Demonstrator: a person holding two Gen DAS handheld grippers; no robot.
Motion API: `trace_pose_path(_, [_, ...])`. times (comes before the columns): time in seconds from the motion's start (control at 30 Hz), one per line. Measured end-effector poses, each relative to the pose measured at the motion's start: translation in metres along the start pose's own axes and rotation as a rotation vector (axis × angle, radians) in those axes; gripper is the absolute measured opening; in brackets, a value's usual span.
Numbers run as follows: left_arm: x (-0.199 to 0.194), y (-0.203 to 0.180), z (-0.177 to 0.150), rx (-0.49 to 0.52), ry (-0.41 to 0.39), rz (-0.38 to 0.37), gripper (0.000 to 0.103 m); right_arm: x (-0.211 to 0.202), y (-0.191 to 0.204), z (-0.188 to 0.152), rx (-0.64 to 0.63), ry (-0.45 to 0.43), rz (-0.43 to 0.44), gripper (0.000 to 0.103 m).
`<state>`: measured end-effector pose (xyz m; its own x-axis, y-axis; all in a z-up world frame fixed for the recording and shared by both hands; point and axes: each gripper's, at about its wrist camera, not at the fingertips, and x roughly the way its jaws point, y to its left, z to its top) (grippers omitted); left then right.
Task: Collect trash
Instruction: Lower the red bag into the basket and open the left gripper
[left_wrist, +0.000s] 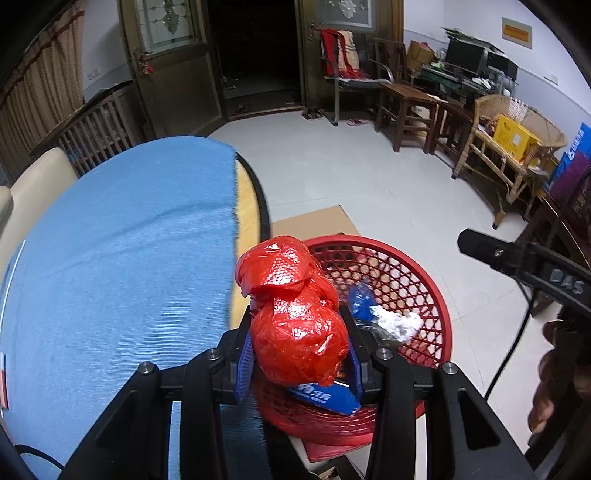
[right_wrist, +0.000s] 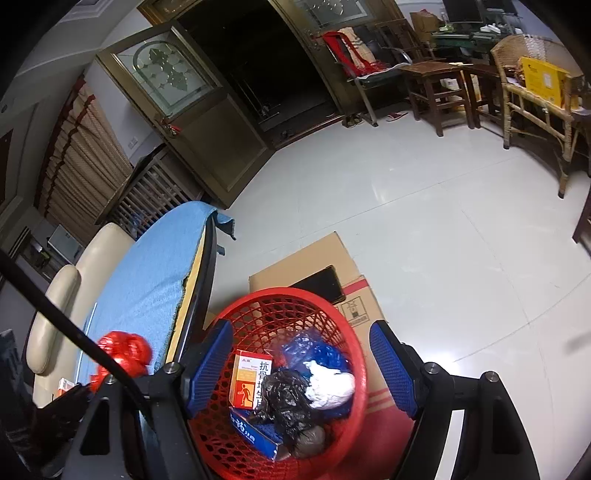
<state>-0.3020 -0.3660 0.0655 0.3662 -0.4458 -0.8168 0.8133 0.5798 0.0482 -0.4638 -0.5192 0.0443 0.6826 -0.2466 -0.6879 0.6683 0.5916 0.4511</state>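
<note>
Your landmark is the basket (right_wrist: 354, 354): it sits on the cardboard box (right_wrist: 328, 258). Table (right_wrist: 147, 280) lies left of it. Crumpled bag (left_wrist: 295, 314) in your left gripper (left_wrist: 299, 354) hangs over its left rim.

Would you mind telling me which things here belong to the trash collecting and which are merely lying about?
Belonging to the job:
- red plastic bag, clamped in the left gripper
- red basket with trash already inside
- right gripper, open above the basket

Lying about:
- blue cloth
- cardboard box under the basket
- yellow box
</note>
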Motion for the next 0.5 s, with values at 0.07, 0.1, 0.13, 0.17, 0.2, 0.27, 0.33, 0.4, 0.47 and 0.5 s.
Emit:
trace_pose_path(0.07, [0.005,-0.007,0.002,0.005,0.014,-0.011,0.043,-0.010,-0.002,0.001,-0.003,-0.009,-0.004,0.079])
trace_pose_path(0.1, [0.007,-0.010,0.002,0.009,0.022,-0.017,0.043,-0.014,-0.003,0.002,-0.003,-0.013,-0.005,0.079])
trace_pose_path(0.13, [0.010,-0.014,0.002,0.016,0.031,-0.021,0.043,-0.020,-0.006,0.003,-0.001,-0.020,-0.007,0.079])
trace_pose_path(0.17, [0.011,-0.016,0.002,0.020,0.035,-0.024,0.043,-0.025,-0.008,0.003,0.000,-0.027,-0.011,0.079])
trace_pose_path(0.2, [0.013,-0.020,0.002,0.025,0.039,-0.026,0.043,-0.028,-0.010,0.003,0.001,-0.031,-0.013,0.079])
trace_pose_path(0.27, [0.018,-0.025,0.003,0.037,0.049,-0.029,0.043,-0.035,-0.013,0.003,0.003,-0.039,-0.023,0.079])
trace_pose_path(0.33, [0.023,-0.029,0.004,0.042,0.058,-0.030,0.043,-0.040,-0.016,0.003,0.004,-0.042,-0.031,0.079])
trace_pose_path(0.4, [0.027,-0.031,0.005,0.045,0.067,-0.035,0.043,-0.045,-0.018,0.003,0.003,-0.046,-0.034,0.079])
trace_pose_path(0.47, [0.028,-0.033,0.006,0.048,0.068,-0.036,0.043,-0.050,-0.017,0.003,-0.002,-0.053,-0.039,0.079])
trace_pose_path(0.5, [0.029,-0.033,0.007,0.048,0.069,-0.035,0.044,-0.053,-0.016,0.004,-0.005,-0.056,-0.041,0.079])
